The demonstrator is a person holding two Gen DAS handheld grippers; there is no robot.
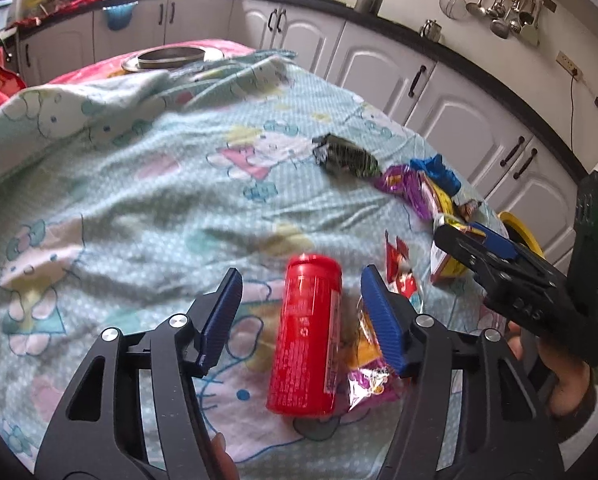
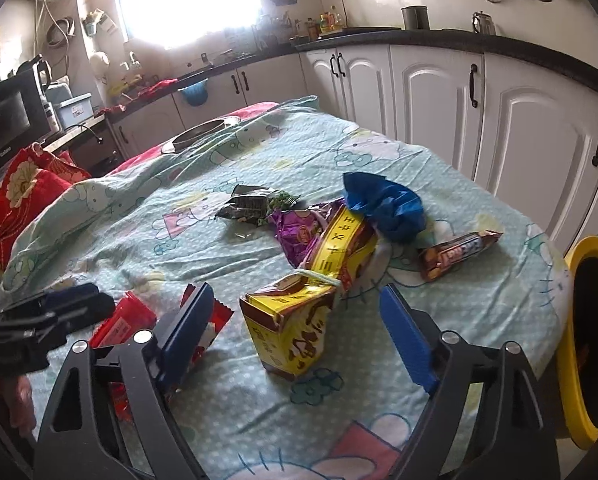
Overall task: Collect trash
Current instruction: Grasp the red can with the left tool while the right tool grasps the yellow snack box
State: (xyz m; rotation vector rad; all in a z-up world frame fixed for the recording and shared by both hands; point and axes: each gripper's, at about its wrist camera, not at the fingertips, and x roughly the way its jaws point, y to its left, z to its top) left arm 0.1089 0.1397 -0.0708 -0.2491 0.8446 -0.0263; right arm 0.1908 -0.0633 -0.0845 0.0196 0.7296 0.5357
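Straddling red can [image 1: 305, 336], L claw [image 1: 301, 308] half open, no contact; R claw [image 2: 295, 320] wide round yellow carton [image 2: 289, 334], untouched.

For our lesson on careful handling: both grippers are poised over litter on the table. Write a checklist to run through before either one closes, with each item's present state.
1. Red can lies between the left gripper pads: ok.
2. Left pads not yet pressing the can, gaps on both sides: ok.
3. Orange wrapper beside the can could be caught by the left gripper's right pad: not ok.
4. Yellow carton sits between the right gripper pads, untouched: ok.
5. Cord ties the carton to another packet: not ok.
6. Yellow bin at the table edge, free of obstruction: cannot tell.
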